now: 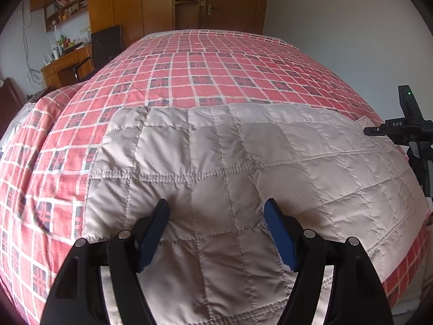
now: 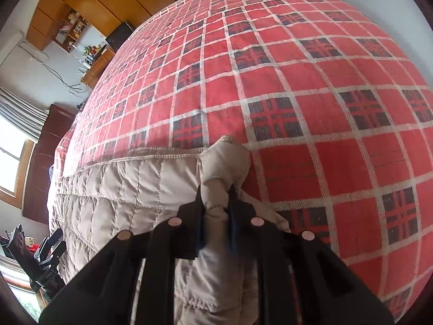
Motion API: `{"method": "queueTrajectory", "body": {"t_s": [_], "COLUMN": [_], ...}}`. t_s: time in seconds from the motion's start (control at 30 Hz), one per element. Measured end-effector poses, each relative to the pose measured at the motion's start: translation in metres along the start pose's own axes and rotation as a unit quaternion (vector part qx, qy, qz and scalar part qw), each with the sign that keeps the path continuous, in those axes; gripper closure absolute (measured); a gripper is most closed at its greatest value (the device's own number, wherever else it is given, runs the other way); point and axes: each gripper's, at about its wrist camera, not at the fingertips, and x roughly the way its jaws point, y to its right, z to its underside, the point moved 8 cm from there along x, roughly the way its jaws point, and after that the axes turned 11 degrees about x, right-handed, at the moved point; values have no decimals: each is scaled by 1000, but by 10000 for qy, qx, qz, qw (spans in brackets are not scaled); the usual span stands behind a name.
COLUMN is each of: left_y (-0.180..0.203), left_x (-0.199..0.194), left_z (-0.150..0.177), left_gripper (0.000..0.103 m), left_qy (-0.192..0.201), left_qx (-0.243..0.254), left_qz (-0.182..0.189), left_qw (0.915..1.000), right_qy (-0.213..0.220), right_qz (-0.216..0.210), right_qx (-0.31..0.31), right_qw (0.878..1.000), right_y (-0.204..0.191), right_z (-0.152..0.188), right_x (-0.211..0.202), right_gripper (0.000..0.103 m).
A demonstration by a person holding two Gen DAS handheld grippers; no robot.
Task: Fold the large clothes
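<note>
We see a beige quilted garment [image 1: 243, 168] spread flat on the near part of a bed covered in a red plaid sheet [image 1: 205, 65]. Our left gripper [image 1: 216, 216] hovers over it with fingers [image 1: 154, 233] spread apart, holding nothing. Our right gripper [image 2: 216, 197] has its fingers clenched on a bunched-up corner of the garment [image 2: 224, 162] at its far right edge.
</note>
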Motion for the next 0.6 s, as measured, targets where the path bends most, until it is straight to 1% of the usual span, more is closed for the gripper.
{"method": "queueTrajectory", "body": {"t_s": [0.2, 0.3, 0.33, 0.37, 0.47, 0.5, 0.57, 0.6], "left_y": [-2, -3, -4, -4, -1, 0, 5, 8], "left_x": [-1, -4, -5, -7, -10, -10, -11, -12], "left_z": [-1, -1, -2, -2, -2, -2, -2, -3], "left_gripper": [30, 30, 30, 30, 30, 30, 30, 30], "left_qy": [17, 18, 25, 32, 38, 37, 41, 46], "left_qx": [-114, -264, -293, -317, -340, -344, -336, -336], "left_qz": [66, 192, 230, 264, 326, 350, 466, 504], "left_qw": [9999, 9995, 9993, 9991, 9989, 9988, 9983, 9982], "right_qy": [-27, 103, 144, 180, 229, 218, 92, 28], "right_qz": [-27, -9, -16, -70, -203, -228, -317, -345], "right_qx": [77, 45, 37, 39, 39, 26, 26, 21], "right_qw": [10000, 9999, 9999, 9998, 9995, 9995, 9995, 9994], "right_y": [5, 4, 3, 2, 1, 2, 3, 4], "right_z": [2, 4, 6, 9, 22, 28, 44, 51], "right_x": [-1, -18, -25, -32, -55, -61, -70, -72], "right_gripper": [82, 71, 63, 58, 53, 51, 36, 34]}}
